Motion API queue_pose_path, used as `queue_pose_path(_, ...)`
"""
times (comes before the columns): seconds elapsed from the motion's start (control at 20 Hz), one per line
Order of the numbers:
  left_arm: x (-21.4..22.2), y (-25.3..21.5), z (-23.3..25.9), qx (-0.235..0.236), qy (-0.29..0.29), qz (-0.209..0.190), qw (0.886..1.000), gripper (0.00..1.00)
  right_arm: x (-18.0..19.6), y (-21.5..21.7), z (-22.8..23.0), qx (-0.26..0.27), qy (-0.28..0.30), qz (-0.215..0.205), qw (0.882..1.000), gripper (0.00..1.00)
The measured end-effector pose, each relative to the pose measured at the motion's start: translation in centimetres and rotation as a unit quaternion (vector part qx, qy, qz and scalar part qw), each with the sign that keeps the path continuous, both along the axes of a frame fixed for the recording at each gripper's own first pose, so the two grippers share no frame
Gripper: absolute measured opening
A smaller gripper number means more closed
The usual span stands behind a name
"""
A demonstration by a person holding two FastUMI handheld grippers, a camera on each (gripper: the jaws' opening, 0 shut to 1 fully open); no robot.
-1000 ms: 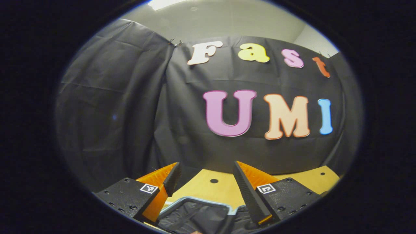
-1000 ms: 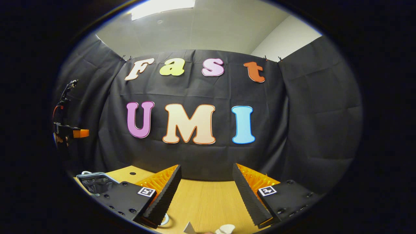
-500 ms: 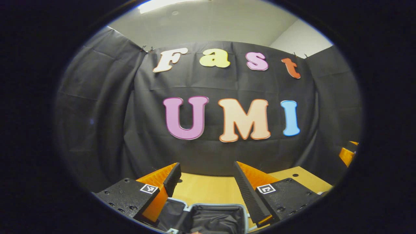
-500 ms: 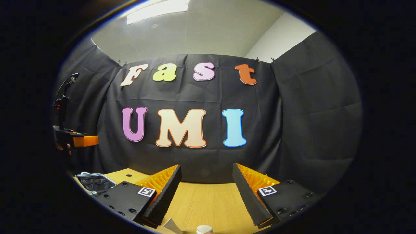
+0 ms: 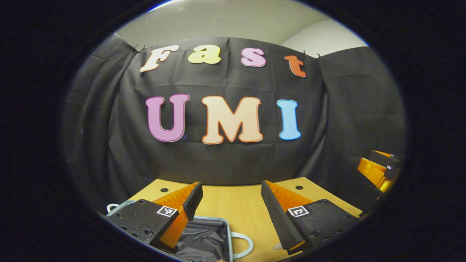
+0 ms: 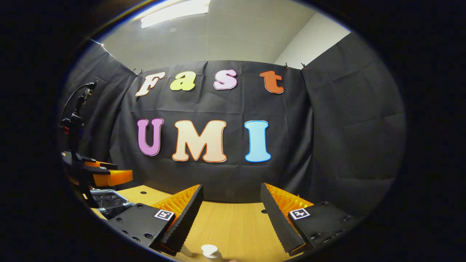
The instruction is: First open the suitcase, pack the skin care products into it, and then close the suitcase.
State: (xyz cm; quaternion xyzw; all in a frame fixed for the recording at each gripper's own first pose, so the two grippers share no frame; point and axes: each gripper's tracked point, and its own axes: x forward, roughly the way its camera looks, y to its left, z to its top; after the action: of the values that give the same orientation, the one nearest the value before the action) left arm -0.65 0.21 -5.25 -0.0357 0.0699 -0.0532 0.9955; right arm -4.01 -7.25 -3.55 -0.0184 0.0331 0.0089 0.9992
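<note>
1. Swung rightward against half a second ago: in the left gripper view the suitcase (image 5: 207, 240) now sits low and left under the left gripper (image 5: 231, 203), where before it lay centred between the fingers.
2. Already open, dark lining showing inside a pale rim, pale loop handle (image 5: 243, 244) off its right edge; the opening step looks done, packing still ahead.
3. Long axis hard to judge, with just a corner visible; the visible rim runs roughly away from the camera, handle end facing right.
4. Left jaws spread wide, nothing between them, hovering above the wooden table (image 5: 233, 203).
5. Right gripper (image 6: 231, 214) likewise spread and empty; below it a small white cap (image 6: 210, 251), probably a skin care bottle, now nearly centred between the fingers.
6. Seen from the right gripper view, suitcase at far left (image 6: 109, 202), well apart from that cap.
</note>
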Motion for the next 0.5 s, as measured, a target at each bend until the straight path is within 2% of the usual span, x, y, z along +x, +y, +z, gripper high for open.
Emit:
queue_pose_path(0.25, -0.6, -5.9, -5.3, -0.015, 0.058, -0.047, 0.997, 0.95, -0.8, -1.7, -0.6, -0.007, 0.008, -0.001, 1.000, 0.98)
queue_pose_path(0.5, -2.3, -10.2, -11.6, -0.012, 0.131, -0.088, 0.987, 0.95, -1.5, -2.5, -1.4, -0.015, 0.020, 0.000, 1.000, 0.98)
